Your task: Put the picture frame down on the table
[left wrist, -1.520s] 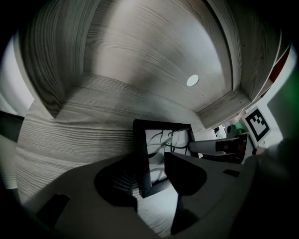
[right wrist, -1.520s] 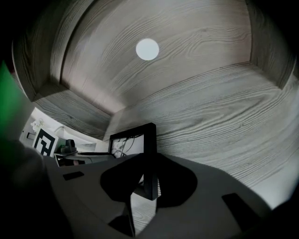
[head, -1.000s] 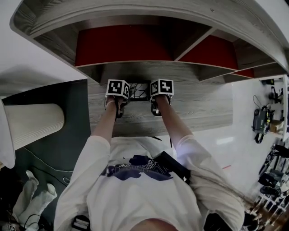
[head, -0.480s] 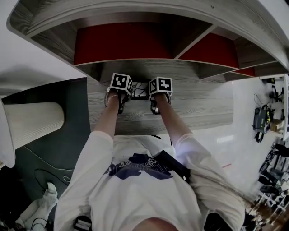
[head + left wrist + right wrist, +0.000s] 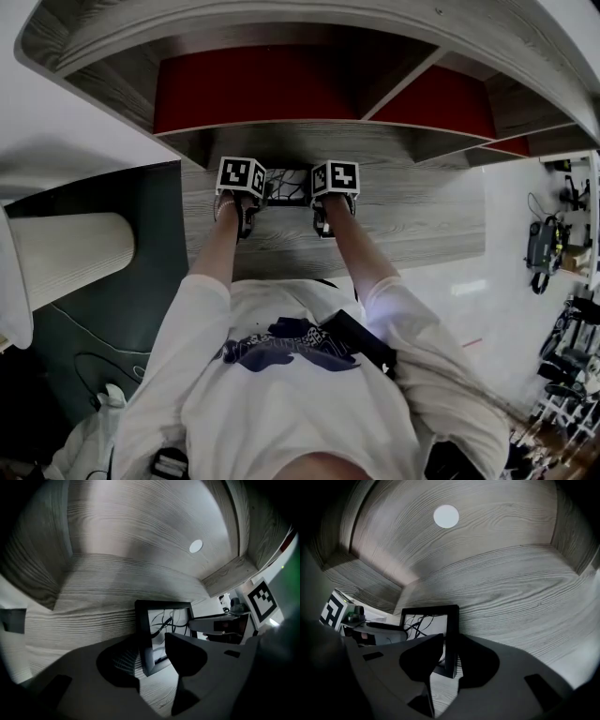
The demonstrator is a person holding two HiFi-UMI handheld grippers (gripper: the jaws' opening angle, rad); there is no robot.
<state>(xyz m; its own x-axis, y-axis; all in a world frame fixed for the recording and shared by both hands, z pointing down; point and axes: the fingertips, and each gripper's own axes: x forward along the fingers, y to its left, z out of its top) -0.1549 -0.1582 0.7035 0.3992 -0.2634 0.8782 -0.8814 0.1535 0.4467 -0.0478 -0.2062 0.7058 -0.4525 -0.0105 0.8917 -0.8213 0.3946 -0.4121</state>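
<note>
Head view, with both gripper views: a person is standing at a grey wood-grain desk [image 5: 412, 225] beneath a shelf unit with red back panels [image 5: 281, 89], reaching forward with both arms. The picture frame [image 5: 286, 187] – black, with a white image crossed by dark lines – is sitting between the two grippers, near the back of the desk.

Left gripper [image 5: 246, 187]: its marker cube [image 5: 241, 175] is facing the camera. In the left gripper view, the jaws are straddling the frame's left rail [image 5: 142, 630]. The left jaw is lying against the rail's outer side, while a strip of white image is showing between the rail and the right jaw, so these jaws are standing slightly apart and are not clamping the frame.

Right gripper [image 5: 330, 187]: its marker cube [image 5: 336, 178] is also facing the camera. In the right gripper view, the jaws are closing on the frame's right rail [image 5: 451, 630]. The right jaw is pressing on the rail's outer side and only a sliver is showing at the other jaw – this gripper is holding the frame.

Frame position: it is standing close to upright, and its lower corner [image 5: 150, 673] is appearing to meet the desk [image 5: 93, 602]. Each gripper view is also showing the opposite gripper beyond the frame: the right one [image 5: 225, 623] and the left one [image 5: 379, 632].
</note>
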